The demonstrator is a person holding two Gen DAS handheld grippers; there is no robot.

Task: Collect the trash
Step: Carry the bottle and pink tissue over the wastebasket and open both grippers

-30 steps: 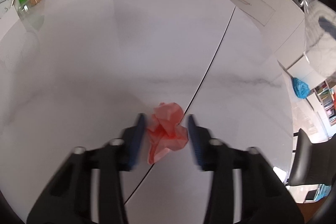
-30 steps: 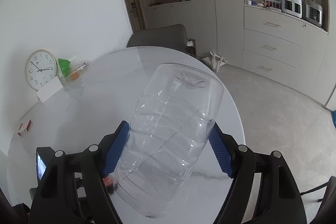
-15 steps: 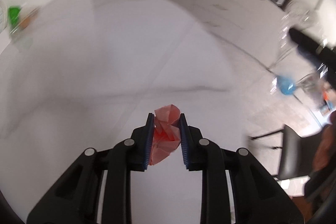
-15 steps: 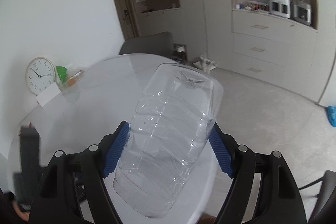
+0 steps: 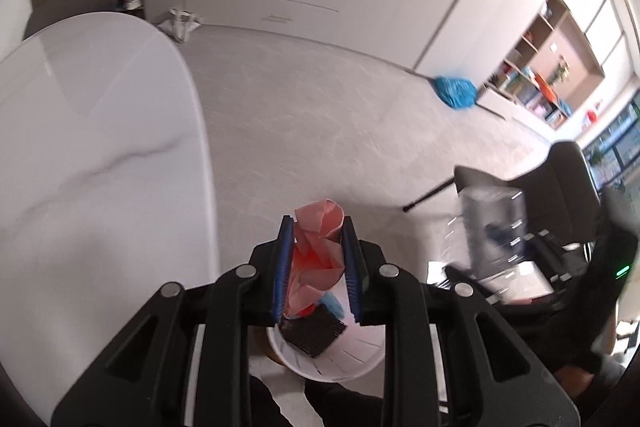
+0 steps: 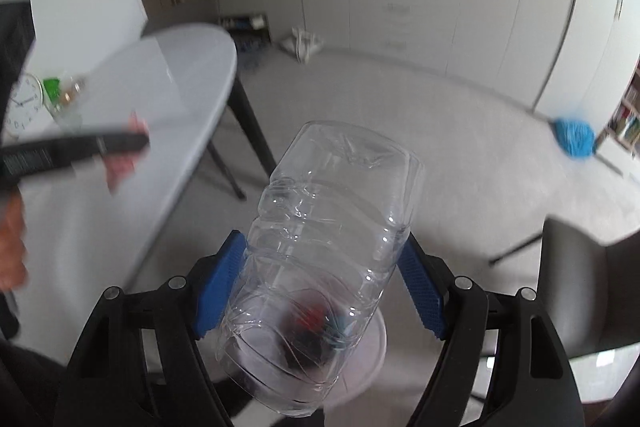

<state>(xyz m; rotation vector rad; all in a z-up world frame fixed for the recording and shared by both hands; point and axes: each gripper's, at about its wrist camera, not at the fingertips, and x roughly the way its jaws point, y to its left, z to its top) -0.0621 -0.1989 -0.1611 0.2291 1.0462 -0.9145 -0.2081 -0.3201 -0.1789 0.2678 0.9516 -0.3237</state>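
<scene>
My left gripper (image 5: 317,223) is shut on a crumpled pink-red paper (image 5: 318,251) and holds it off the table, above a white bin (image 5: 352,359) on the floor that holds dark and blue trash. My right gripper (image 6: 322,259) is shut on a clear plastic bottle (image 6: 324,259) and holds it above the same white bin (image 6: 376,347), seen through the bottle. The bottle shows blurred in the left wrist view (image 5: 488,227). The left gripper with the paper shows blurred in the right wrist view (image 6: 80,151).
The white marble table (image 5: 80,131) lies to the left. A dark chair (image 5: 560,187) stands to the right. A blue mop head (image 5: 456,91) lies on the floor. A clock (image 6: 22,107) and a green packet (image 6: 52,89) sit at the table's far side.
My left gripper closed on the pink paper, lifted it and swung right off the table over the bin. My right gripper carried the bottle right and down over the bin.
</scene>
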